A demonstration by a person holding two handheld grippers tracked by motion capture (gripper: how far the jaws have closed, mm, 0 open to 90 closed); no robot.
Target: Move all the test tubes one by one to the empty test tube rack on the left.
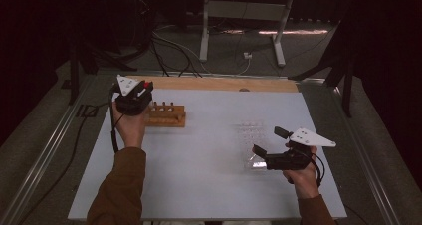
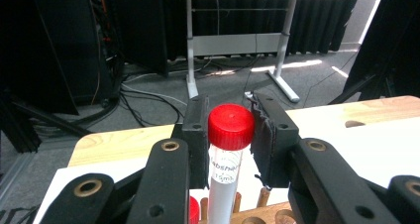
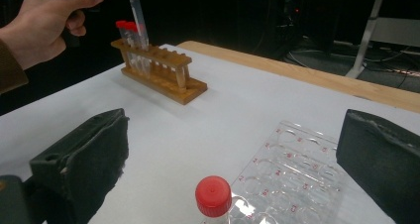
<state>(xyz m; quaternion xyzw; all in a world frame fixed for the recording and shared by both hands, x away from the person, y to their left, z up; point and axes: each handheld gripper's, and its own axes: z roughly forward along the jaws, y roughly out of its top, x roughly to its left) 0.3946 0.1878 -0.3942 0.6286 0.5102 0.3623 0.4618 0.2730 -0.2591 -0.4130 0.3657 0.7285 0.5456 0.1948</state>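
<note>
Red-capped tube (image 2: 229, 154) clamped upright between left tongs (image 2: 229, 135).

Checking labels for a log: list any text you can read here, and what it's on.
"15mL" on the red-capped tube held in the left gripper; the print above it is too blurred to read.
Red marks on the clear well plate: too small to read.

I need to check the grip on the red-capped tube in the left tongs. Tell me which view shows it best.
The left gripper view: the red-capped tube stands upright between the pads, printing legible, above the wooden rack. The high view shows just a red speck at the left tongs. The right gripper view shows its clear body from afar, cap hidden.
</note>
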